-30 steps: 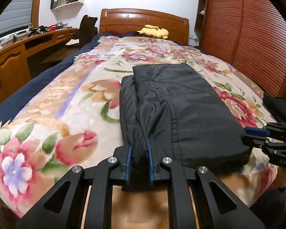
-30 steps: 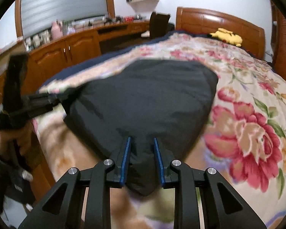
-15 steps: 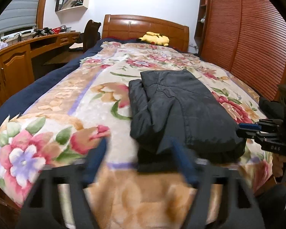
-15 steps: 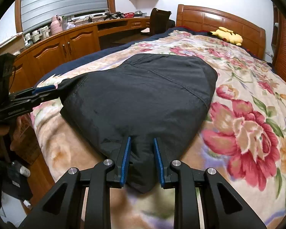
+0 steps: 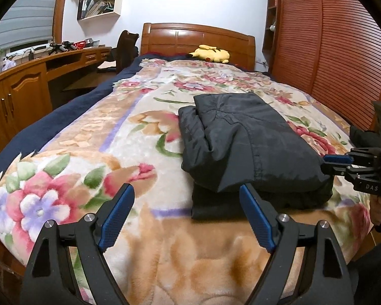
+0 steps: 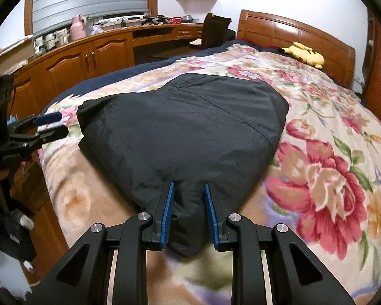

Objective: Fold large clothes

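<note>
Black crinkly folded garment [image 6: 180,132] | plush floral blanket [image 5: 144,132] | right gripper [image 6: 189,213] clamped

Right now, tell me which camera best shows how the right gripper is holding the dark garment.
The right wrist view: the right gripper shows its blue pads pinching the dark garment at its near corner. The left wrist view shows it only side-on at the frame's edge.

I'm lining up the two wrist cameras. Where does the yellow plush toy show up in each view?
Left wrist: yellow plush toy sits top centre, at the head of the bed.
Right wrist: yellow plush toy sits upper right, at the head of the bed.
Shared landmark: the wooden headboard right behind it.
</note>
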`<state>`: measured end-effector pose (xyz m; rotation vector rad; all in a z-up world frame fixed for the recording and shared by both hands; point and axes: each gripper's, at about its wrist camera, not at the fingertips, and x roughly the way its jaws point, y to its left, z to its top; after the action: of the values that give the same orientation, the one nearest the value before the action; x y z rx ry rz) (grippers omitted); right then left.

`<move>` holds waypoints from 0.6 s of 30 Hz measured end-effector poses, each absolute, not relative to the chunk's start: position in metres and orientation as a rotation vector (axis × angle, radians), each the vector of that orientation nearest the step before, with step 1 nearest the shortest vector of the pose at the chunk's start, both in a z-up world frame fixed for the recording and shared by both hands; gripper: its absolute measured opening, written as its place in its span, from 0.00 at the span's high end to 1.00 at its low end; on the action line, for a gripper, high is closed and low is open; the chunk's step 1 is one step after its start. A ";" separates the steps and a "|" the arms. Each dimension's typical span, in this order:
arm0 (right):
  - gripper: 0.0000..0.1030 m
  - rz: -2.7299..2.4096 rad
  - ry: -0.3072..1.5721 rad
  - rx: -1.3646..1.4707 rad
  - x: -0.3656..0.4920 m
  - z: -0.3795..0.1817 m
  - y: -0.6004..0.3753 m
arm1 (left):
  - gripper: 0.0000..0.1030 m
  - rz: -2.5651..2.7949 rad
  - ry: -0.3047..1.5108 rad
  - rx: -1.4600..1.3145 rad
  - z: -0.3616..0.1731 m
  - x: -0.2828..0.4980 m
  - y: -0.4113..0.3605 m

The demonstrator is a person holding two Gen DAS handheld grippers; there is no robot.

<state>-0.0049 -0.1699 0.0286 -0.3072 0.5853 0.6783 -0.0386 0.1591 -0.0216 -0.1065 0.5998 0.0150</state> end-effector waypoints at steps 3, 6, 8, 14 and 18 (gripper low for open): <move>0.69 0.685 0.572 -0.334 -0.005 0.033 -0.171 | 0.17 0.040 0.606 -0.088 -0.018 -0.041 0.159; 0.59 0.689 0.539 -0.367 -0.002 0.040 -0.174 | 0.17 0.050 0.606 -0.072 -0.014 -0.043 0.161; 0.51 0.694 0.513 -0.372 0.003 0.044 -0.178 | 0.17 0.056 0.607 -0.071 -0.013 -0.043 0.163; 0.38 0.652 0.504 -0.361 0.048 0.048 -0.178 | 0.17 0.039 0.621 -0.105 -0.025 -0.042 0.166; 0.36 0.615 0.508 -0.331 0.086 0.049 -0.174 | 0.17 0.015 0.649 -0.100 -0.034 -0.034 0.165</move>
<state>0.0858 -0.1740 0.0494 -0.3313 0.5084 0.6147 -0.0343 0.1647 -0.0342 -0.1003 0.6495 0.0149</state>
